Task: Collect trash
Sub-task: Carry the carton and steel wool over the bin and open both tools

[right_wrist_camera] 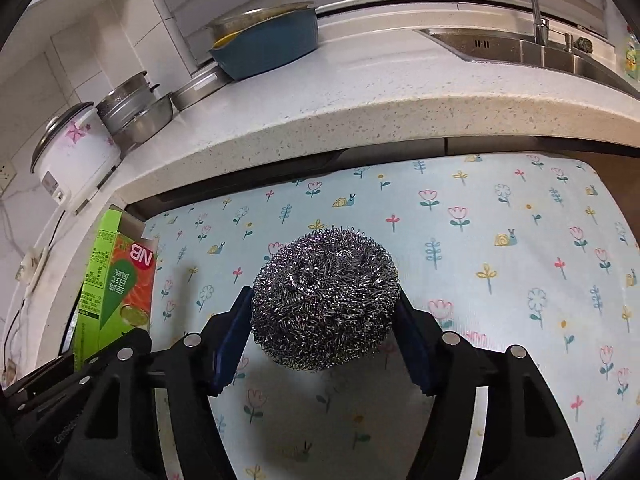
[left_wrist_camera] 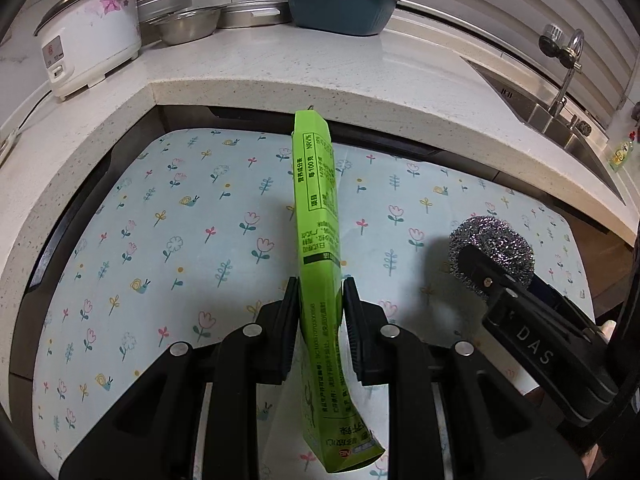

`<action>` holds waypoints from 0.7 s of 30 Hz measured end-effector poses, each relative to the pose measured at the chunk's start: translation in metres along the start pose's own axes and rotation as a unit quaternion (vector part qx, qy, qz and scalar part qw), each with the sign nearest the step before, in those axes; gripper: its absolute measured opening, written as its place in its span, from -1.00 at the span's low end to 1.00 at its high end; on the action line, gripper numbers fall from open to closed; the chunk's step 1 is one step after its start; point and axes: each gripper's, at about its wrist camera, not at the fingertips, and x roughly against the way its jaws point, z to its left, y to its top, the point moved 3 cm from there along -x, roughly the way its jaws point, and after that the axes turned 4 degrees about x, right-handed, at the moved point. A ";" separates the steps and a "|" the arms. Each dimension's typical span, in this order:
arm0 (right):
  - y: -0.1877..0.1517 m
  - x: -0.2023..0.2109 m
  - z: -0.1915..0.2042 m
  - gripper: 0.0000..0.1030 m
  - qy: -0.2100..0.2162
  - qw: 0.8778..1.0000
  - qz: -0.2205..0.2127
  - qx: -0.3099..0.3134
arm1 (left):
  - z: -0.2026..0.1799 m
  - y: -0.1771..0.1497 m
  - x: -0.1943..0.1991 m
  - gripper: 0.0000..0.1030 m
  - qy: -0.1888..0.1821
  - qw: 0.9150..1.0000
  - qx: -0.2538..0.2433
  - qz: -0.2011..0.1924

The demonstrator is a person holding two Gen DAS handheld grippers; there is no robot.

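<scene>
A flattened green carton (left_wrist_camera: 316, 200) stands on edge between the black fingers of my left gripper (left_wrist_camera: 320, 292), which is shut on its lower half. The carton's far end points toward the counter edge, above the flowered mat (left_wrist_camera: 160, 240). In the right wrist view the same carton (right_wrist_camera: 116, 284) shows its orange-and-green face at far left. A round steel wool scrubber (right_wrist_camera: 325, 300) sits between the blue pads of my right gripper (right_wrist_camera: 325, 308), and both pads touch its sides. From the left wrist view the scrubber (left_wrist_camera: 500, 244) appears at right, partly behind a right gripper finger.
A speckled stone counter (left_wrist_camera: 280, 76) curves around the mat. On it stand a white rice cooker (left_wrist_camera: 92, 40), steel bowls (left_wrist_camera: 188, 24) and a blue basin (left_wrist_camera: 340, 12). A steel sink (left_wrist_camera: 560, 124) with a faucet lies to the right.
</scene>
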 end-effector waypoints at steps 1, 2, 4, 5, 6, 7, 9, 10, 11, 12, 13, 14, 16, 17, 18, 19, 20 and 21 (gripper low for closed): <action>0.000 0.009 -0.003 0.24 -0.001 1.000 -0.006 -0.002 | -0.005 -0.002 0.006 -0.59 -0.004 1.000 -0.002 -0.001; -0.001 0.019 -0.007 0.24 -0.002 1.000 -0.011 -0.004 | -0.011 -0.005 0.012 -0.59 -0.008 1.000 -0.004 -0.003; -0.003 0.041 -0.016 0.24 -0.006 1.000 -0.021 -0.011 | -0.025 -0.011 0.024 -0.59 -0.016 1.000 -0.012 -0.006; -0.004 0.050 -0.021 0.24 -0.008 1.000 -0.024 -0.013 | -0.032 -0.013 0.030 -0.59 -0.020 1.000 -0.016 -0.008; -0.006 0.062 -0.026 0.24 -0.011 0.999 -0.029 -0.017 | -0.042 -0.017 0.037 -0.59 -0.025 0.999 -0.021 -0.009; -0.007 0.073 -0.032 0.25 -0.015 0.999 -0.034 -0.020 | -0.049 -0.019 0.043 -0.59 -0.029 0.999 -0.025 -0.011; -0.010 0.094 -0.044 0.25 -0.021 0.999 -0.043 -0.026 | -0.065 -0.025 0.056 -0.59 -0.038 0.999 -0.033 -0.014; -0.012 0.106 -0.050 0.25 -0.024 0.998 -0.047 -0.030 | -0.075 -0.029 0.063 -0.58 -0.043 0.998 -0.038 -0.016; -0.013 0.118 -0.057 0.25 -0.027 0.998 -0.052 -0.034 | -0.083 -0.033 0.069 -0.58 -0.047 0.998 -0.043 -0.017; -0.015 0.127 -0.063 0.25 -0.031 0.997 -0.057 -0.036 | -0.091 -0.036 0.075 -0.58 -0.052 0.997 -0.049 -0.019; -0.016 0.138 -0.069 0.25 -0.035 0.997 -0.061 -0.039 | -0.101 -0.041 0.082 -0.59 -0.057 0.997 -0.054 -0.021; -0.019 0.148 -0.076 0.25 -0.038 0.996 -0.066 -0.042 | -0.111 -0.045 0.088 -0.59 -0.061 0.996 -0.061 -0.022; -0.024 0.170 -0.090 0.25 -0.046 0.995 -0.075 -0.049 | -0.129 -0.054 0.099 -0.59 -0.069 0.995 -0.073 -0.024; -0.027 0.182 -0.098 0.25 -0.051 0.994 -0.080 -0.053 | -0.138 -0.058 0.105 -0.59 -0.074 0.994 -0.079 -0.026; -0.030 0.192 -0.106 0.25 -0.055 0.993 -0.084 -0.056 | -0.148 -0.064 0.111 -0.59 -0.079 0.993 -0.086 -0.027; -0.034 0.202 -0.114 0.25 -0.059 0.993 -0.088 -0.059 | -0.158 -0.068 0.116 -0.59 -0.082 0.992 -0.092 -0.027; -0.037 0.211 -0.121 0.25 -0.063 0.992 -0.091 -0.063 | -0.167 -0.073 0.120 -0.59 -0.087 0.991 -0.098 -0.028; -0.042 0.222 -0.131 0.25 -0.068 0.991 -0.096 -0.068 | -0.176 -0.079 0.124 -0.58 -0.091 0.990 -0.105 -0.028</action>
